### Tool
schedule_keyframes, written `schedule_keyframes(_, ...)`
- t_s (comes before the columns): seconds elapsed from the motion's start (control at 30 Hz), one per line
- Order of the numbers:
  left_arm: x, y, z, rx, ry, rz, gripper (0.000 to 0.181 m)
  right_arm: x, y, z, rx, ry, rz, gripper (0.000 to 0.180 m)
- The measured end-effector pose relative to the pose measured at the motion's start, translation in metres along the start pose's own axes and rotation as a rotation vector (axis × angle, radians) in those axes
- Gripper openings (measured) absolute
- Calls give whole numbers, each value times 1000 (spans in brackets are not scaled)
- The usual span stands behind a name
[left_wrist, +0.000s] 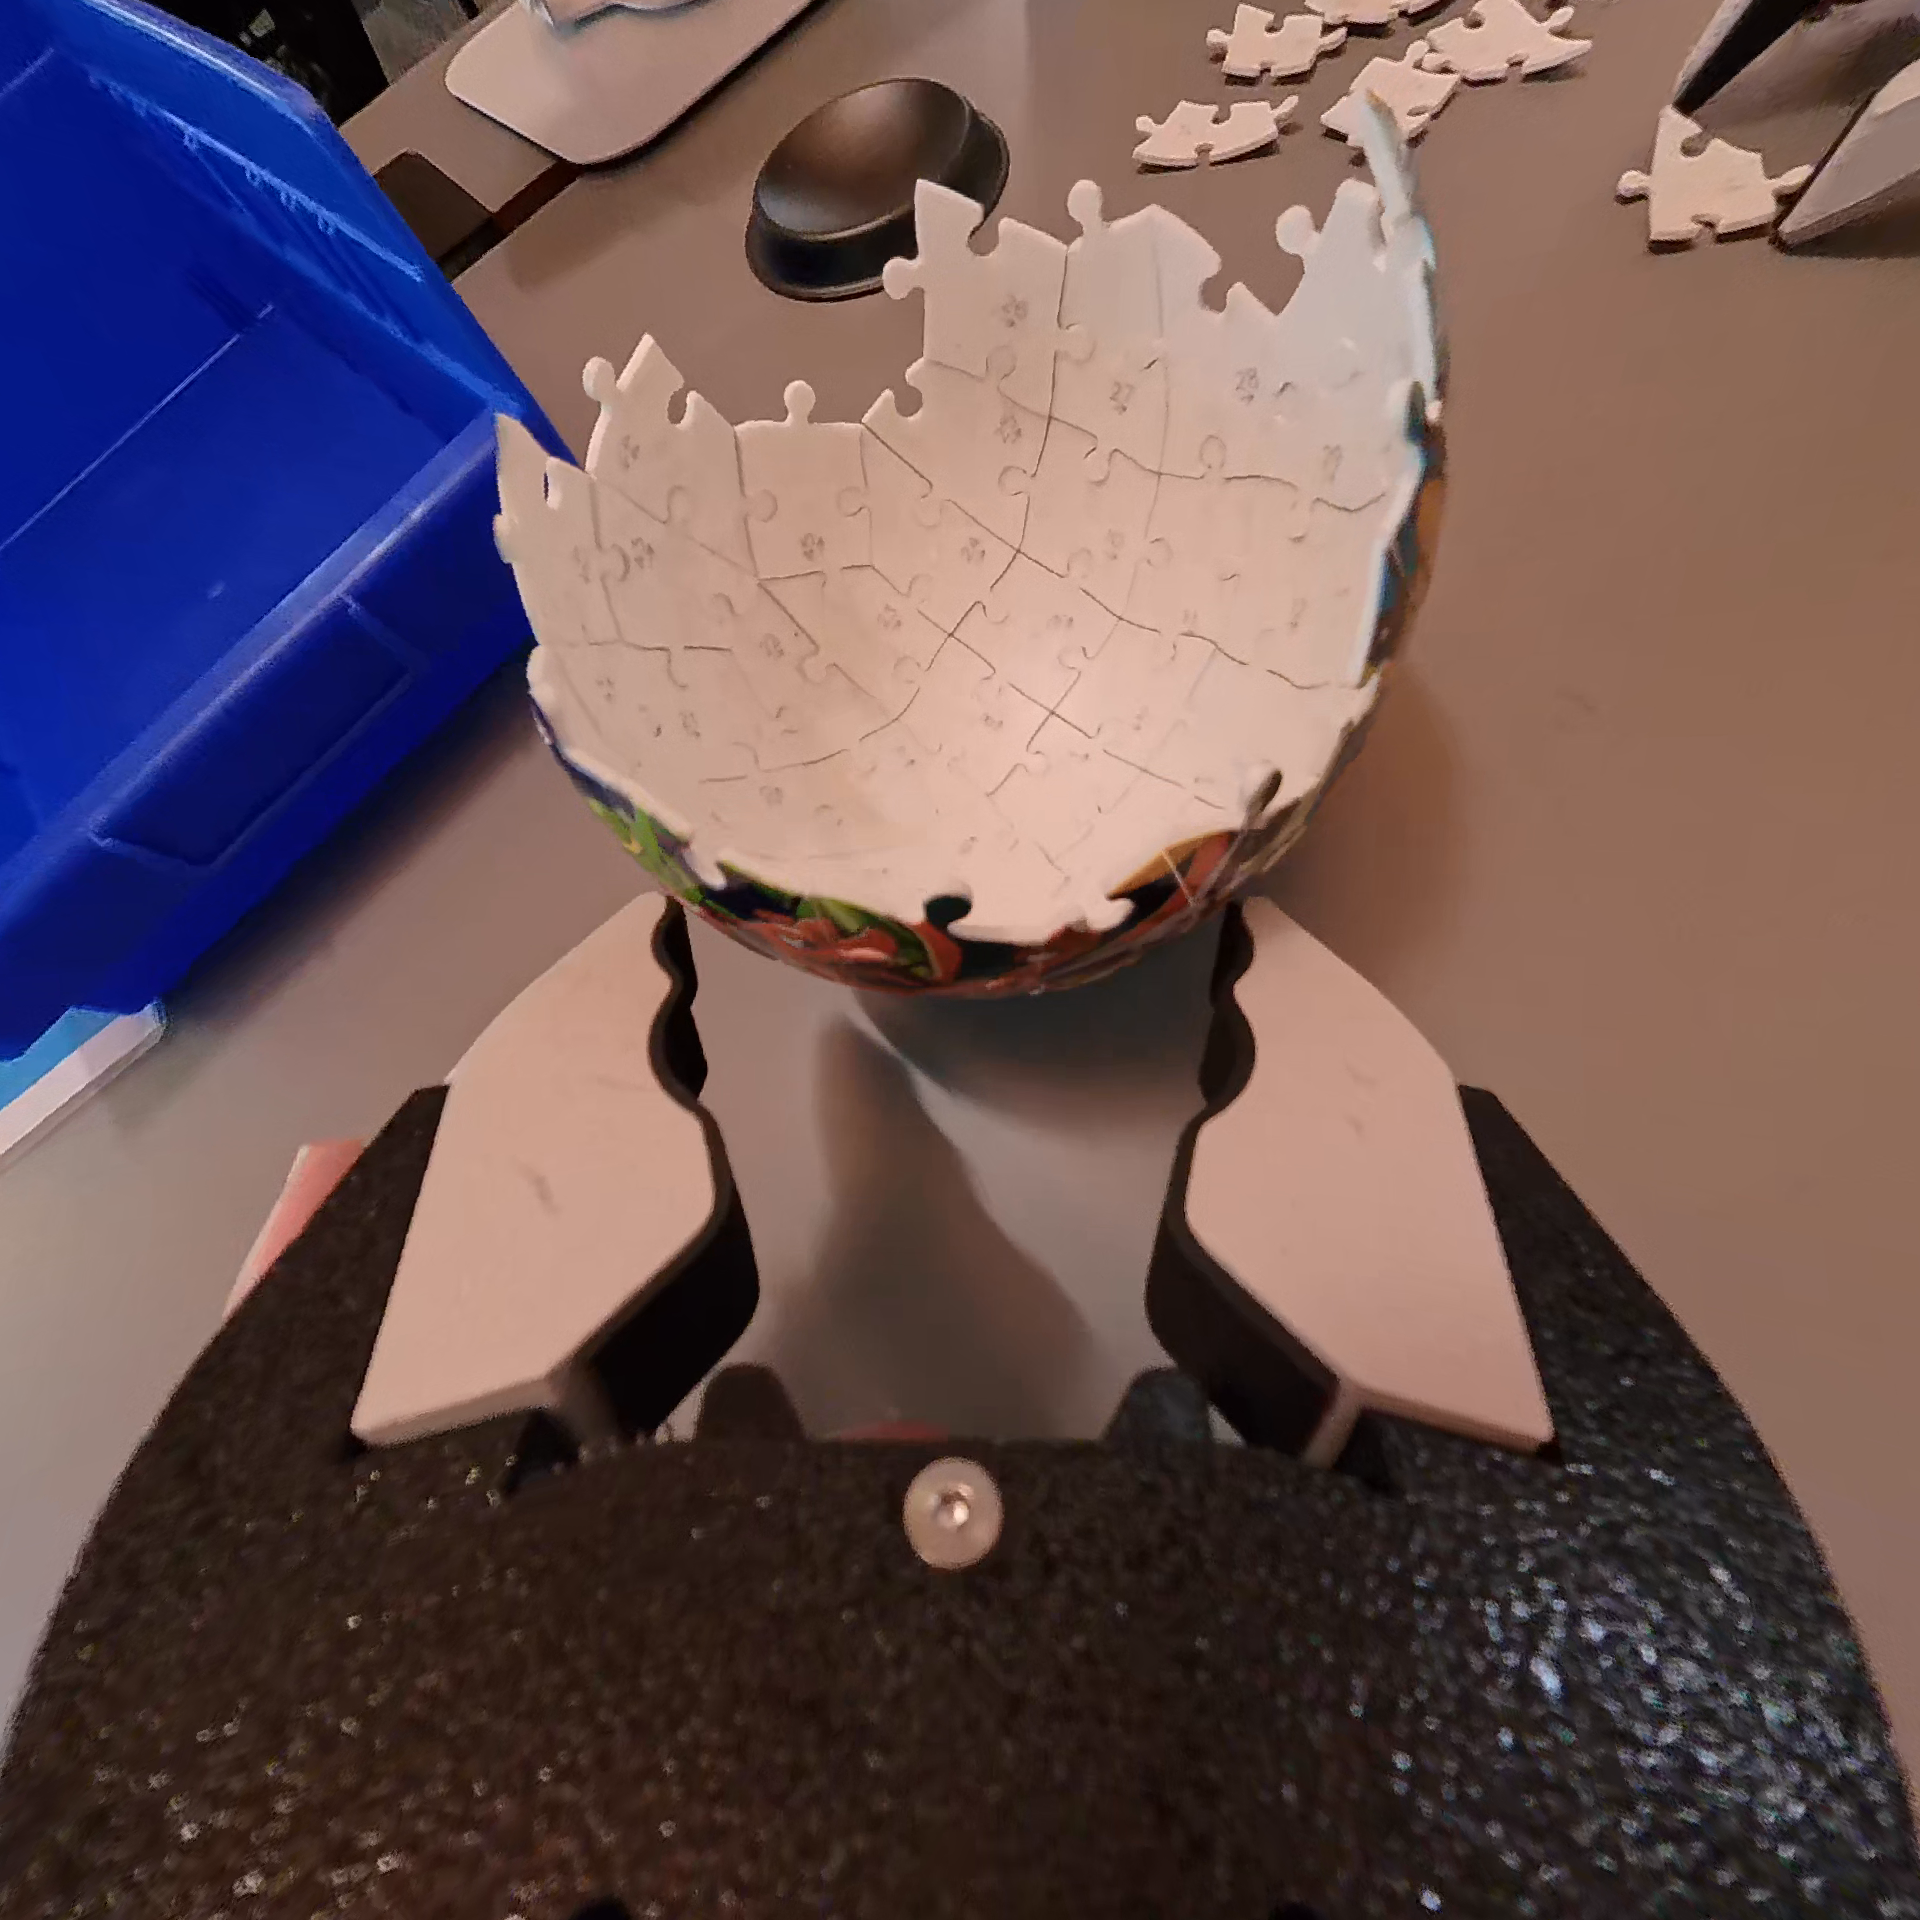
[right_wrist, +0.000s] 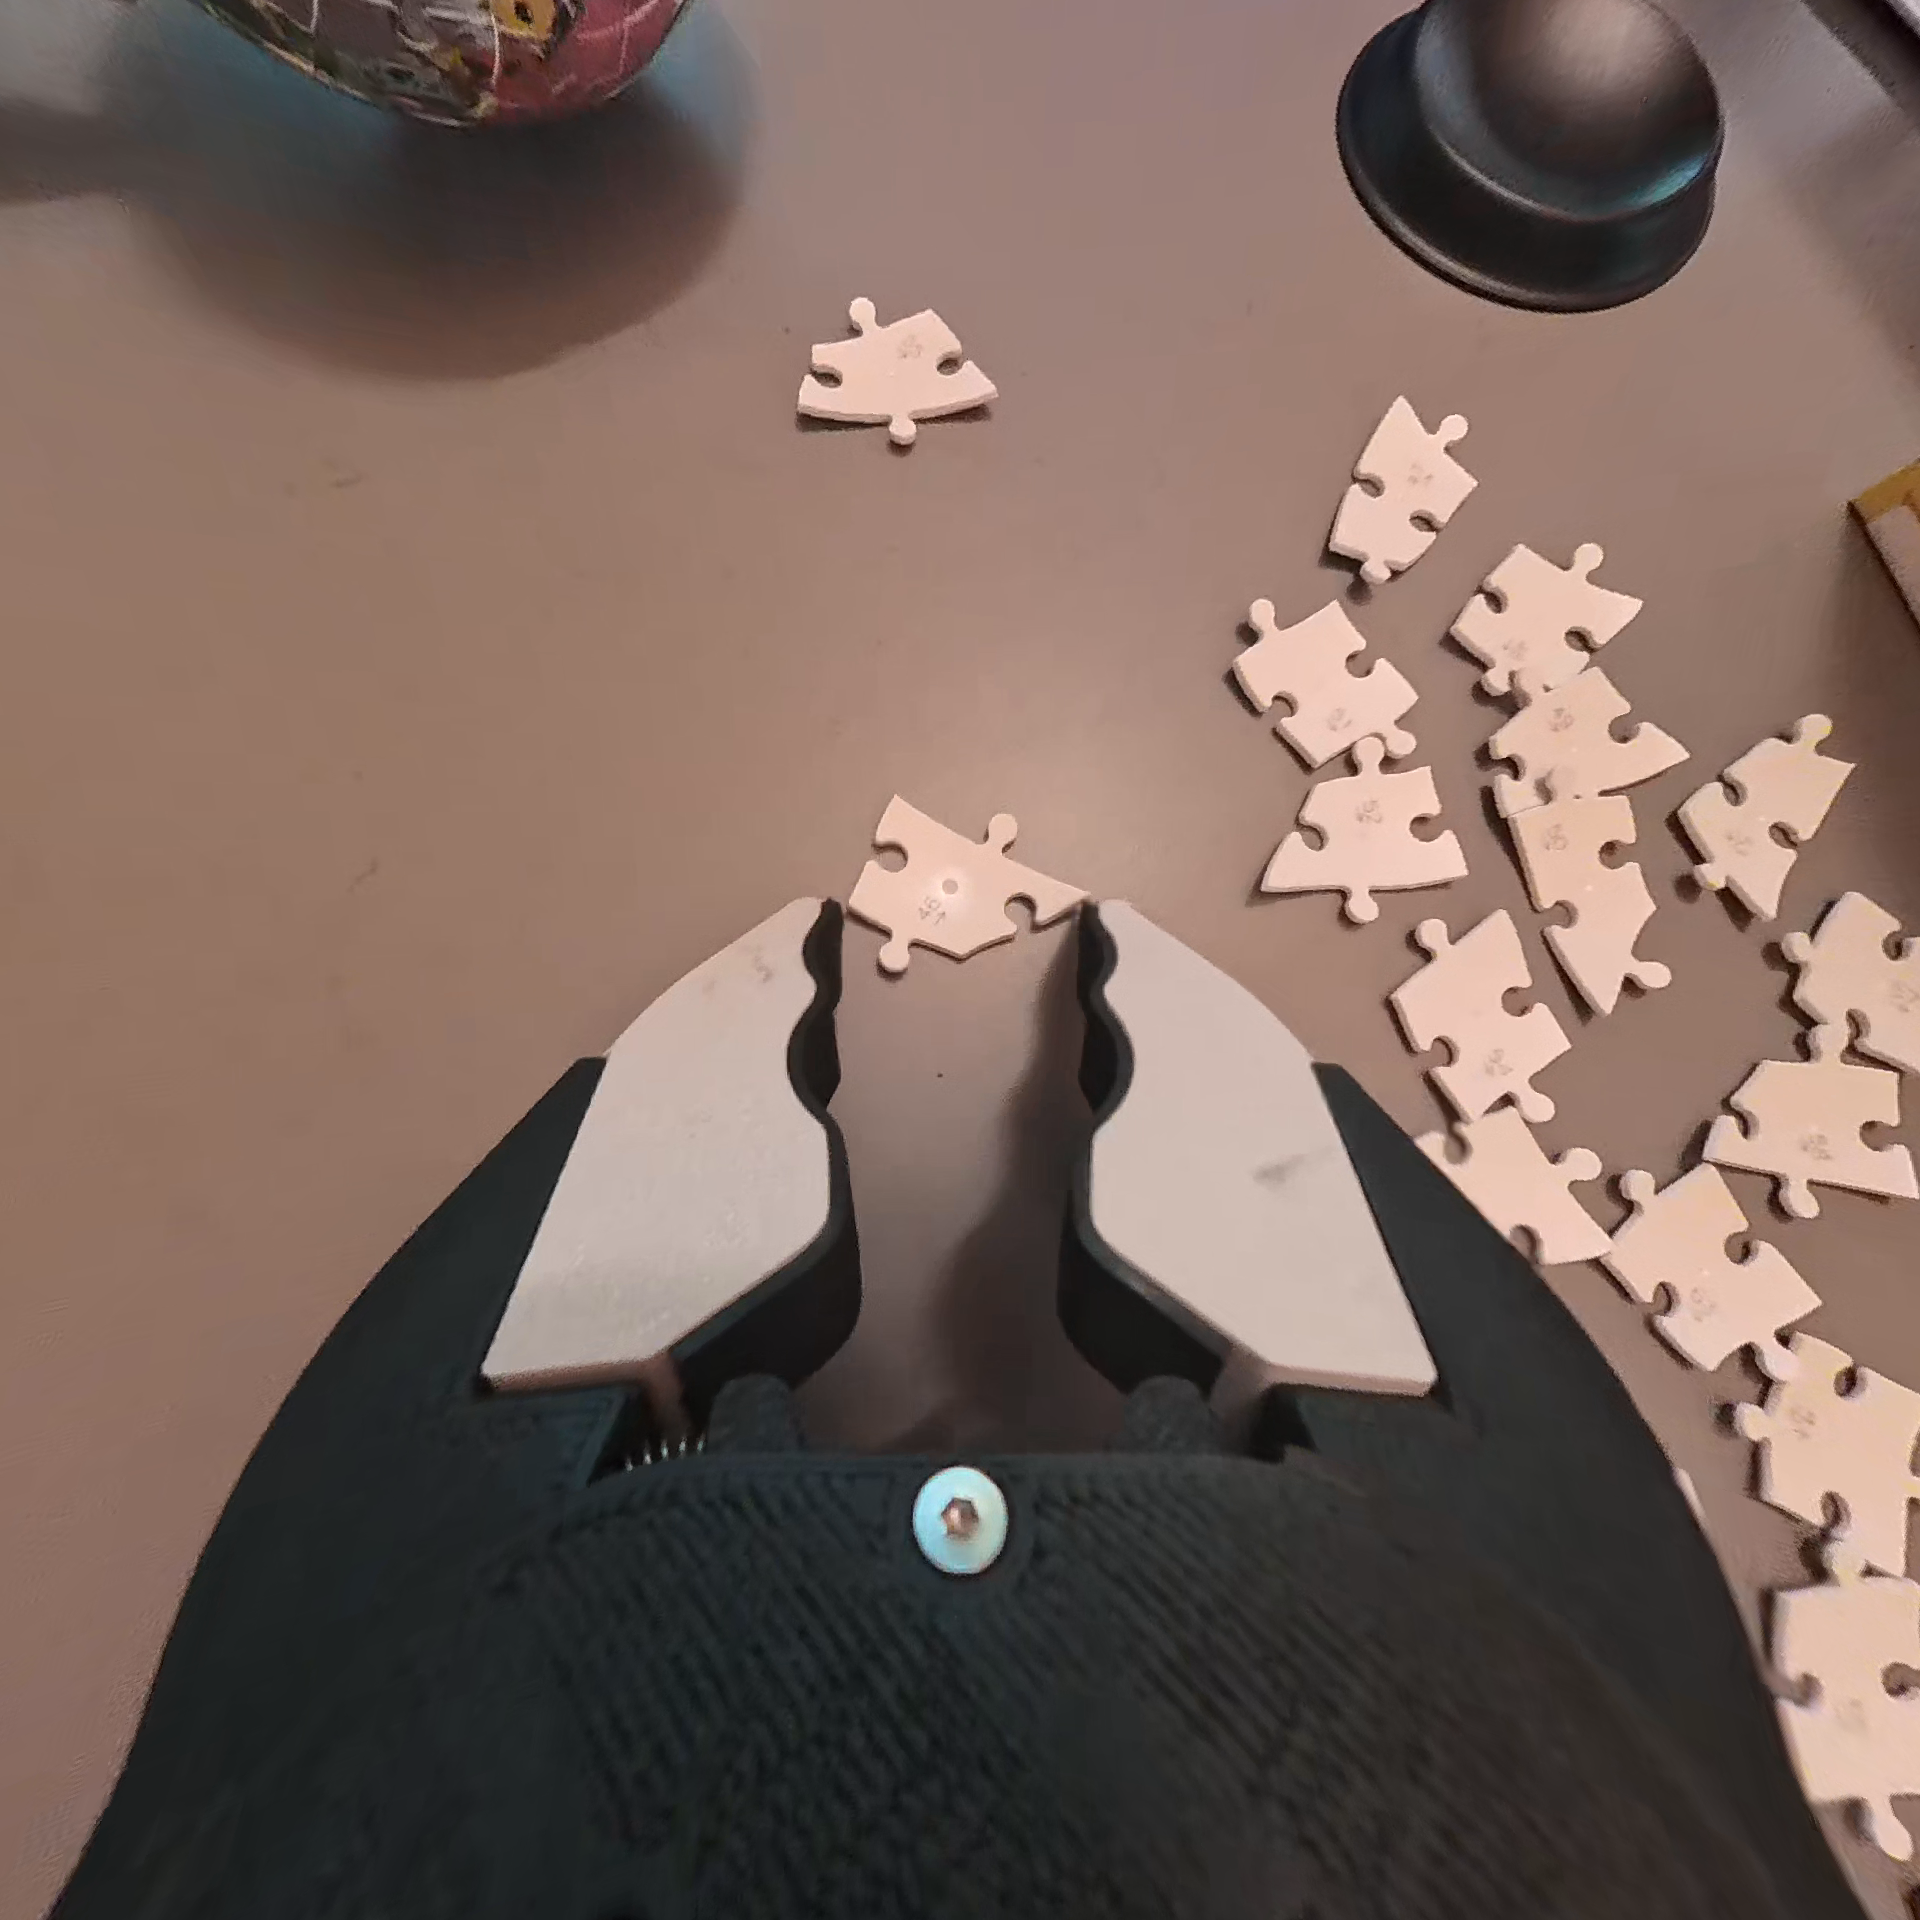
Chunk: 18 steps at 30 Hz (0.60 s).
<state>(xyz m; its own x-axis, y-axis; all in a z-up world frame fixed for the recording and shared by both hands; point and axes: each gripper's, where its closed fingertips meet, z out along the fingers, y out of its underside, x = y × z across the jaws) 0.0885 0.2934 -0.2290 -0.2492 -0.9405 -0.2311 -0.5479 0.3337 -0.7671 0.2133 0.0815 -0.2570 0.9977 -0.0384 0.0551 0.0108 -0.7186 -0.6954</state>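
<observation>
A partly built puzzle ball (left_wrist: 977, 623), white inside and colourful outside, opens toward me in the left wrist view. My left gripper (left_wrist: 956, 914) has its jaws wide apart, and each fingertip presses on a lower side of the ball. The ball's coloured shell also shows in the right wrist view (right_wrist: 468, 52). My right gripper (right_wrist: 956, 920) is open just above the table. A white puzzle piece (right_wrist: 961, 894) lies flat between and just beyond its fingertips, touching the right tip. The right gripper also shows far off in the left wrist view (left_wrist: 1766, 135).
A blue plastic bin (left_wrist: 208, 520) stands left of the ball. A black round stand (left_wrist: 873, 197) (right_wrist: 1527, 145) sits behind it. Several loose white pieces (right_wrist: 1558, 831) (left_wrist: 1382, 83) lie at the right, with one apart (right_wrist: 899, 369). A grey pad (left_wrist: 603, 73) lies far back.
</observation>
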Motion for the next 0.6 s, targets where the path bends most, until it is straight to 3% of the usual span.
schedule_keyframes(0.23, 0, 7, -6, -8, -8, 8, 95, -6, -2, 2, 13, -26, 13, 30)
schedule_keyframes(0.4, 2, 11, -12, -8, -10, 4, 96, -7, 0, 1, 7, -12, 55, 49)
schedule_keyframes(0.6, 2, 17, -15, -18, -24, 5, 96, -12, -4, 3, 17, -27, 52, 45)
